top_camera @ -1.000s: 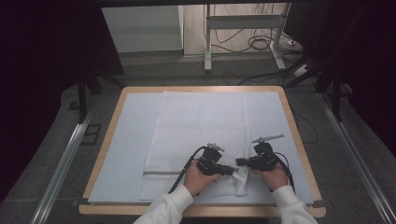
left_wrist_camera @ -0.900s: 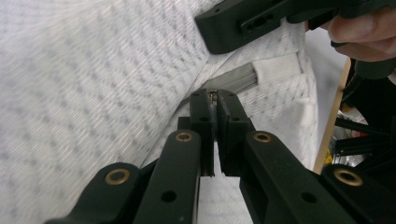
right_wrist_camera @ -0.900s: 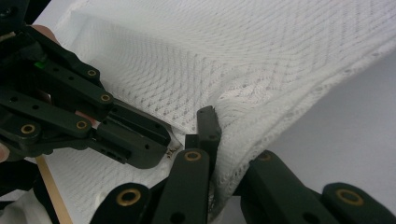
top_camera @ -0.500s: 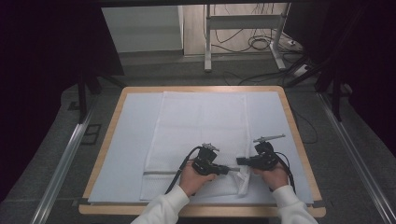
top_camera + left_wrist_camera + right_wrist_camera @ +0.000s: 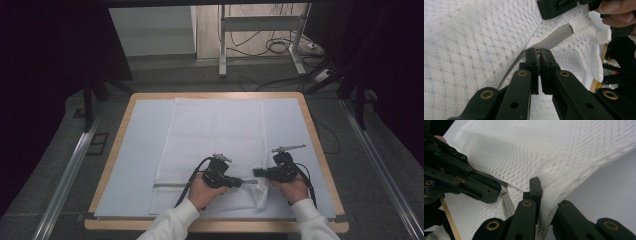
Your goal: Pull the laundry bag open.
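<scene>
the white mesh laundry bag lies flat on the pale blue mat that covers the wooden table, its long side running away from the person and its near end close to the table's front edge. a grey zipper runs across that near end; in the high view it shows as a thin grey line from the bag's left edge toward its right corner.

the left gripper is clamped on the zipper's small metal pull, which sits pinched between the tips of its two black jaws. in the high view this gripper points to the right along the zipper line, held by the left hand.

the right gripper is clenched on the mesh fabric at the bag's near right corner; the cloth is bunched and draped over one jaw, hiding it. in the high view it points left, toward the other gripper, with the right hand behind it. the two grippers' tips are near each other, just apart.

a white fabric tab sits at the zipper's end. no brand, label or readable writing shows on the bag, mat or grippers.

cables lie on the floor beyond the table.
</scene>
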The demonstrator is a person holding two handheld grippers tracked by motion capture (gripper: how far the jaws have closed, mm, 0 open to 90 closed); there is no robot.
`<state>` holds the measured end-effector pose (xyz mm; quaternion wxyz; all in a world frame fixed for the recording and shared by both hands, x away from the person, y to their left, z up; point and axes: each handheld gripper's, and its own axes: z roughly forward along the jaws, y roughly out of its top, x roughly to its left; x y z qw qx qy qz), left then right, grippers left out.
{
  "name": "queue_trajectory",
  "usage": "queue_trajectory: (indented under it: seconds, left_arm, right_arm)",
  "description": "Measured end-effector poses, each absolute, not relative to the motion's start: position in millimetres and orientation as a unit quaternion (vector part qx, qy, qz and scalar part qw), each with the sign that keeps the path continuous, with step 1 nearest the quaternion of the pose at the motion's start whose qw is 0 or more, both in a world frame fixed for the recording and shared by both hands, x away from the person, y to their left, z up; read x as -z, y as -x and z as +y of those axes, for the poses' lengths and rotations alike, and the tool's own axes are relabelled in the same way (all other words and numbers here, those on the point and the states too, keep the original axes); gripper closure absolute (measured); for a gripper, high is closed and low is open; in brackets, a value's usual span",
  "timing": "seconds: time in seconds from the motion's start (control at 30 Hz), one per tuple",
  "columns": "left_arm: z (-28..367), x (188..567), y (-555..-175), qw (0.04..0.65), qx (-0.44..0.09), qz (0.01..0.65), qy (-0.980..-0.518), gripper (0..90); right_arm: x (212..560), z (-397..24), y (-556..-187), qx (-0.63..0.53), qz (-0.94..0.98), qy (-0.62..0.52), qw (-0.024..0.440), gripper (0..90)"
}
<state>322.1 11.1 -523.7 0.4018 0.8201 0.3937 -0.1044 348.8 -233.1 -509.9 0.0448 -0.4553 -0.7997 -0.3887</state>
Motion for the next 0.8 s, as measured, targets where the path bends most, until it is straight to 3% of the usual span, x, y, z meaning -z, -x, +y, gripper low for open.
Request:
queue_trajectory:
  seconds: [0.8]
  left_arm:
    - [25, 525, -324, 0.395, 0.105, 0.401, -0.82, 87.2]
  right_arm:
    - [510, -232, -348, 0.389, -0.799, 0.456, 0.045, 88.6]
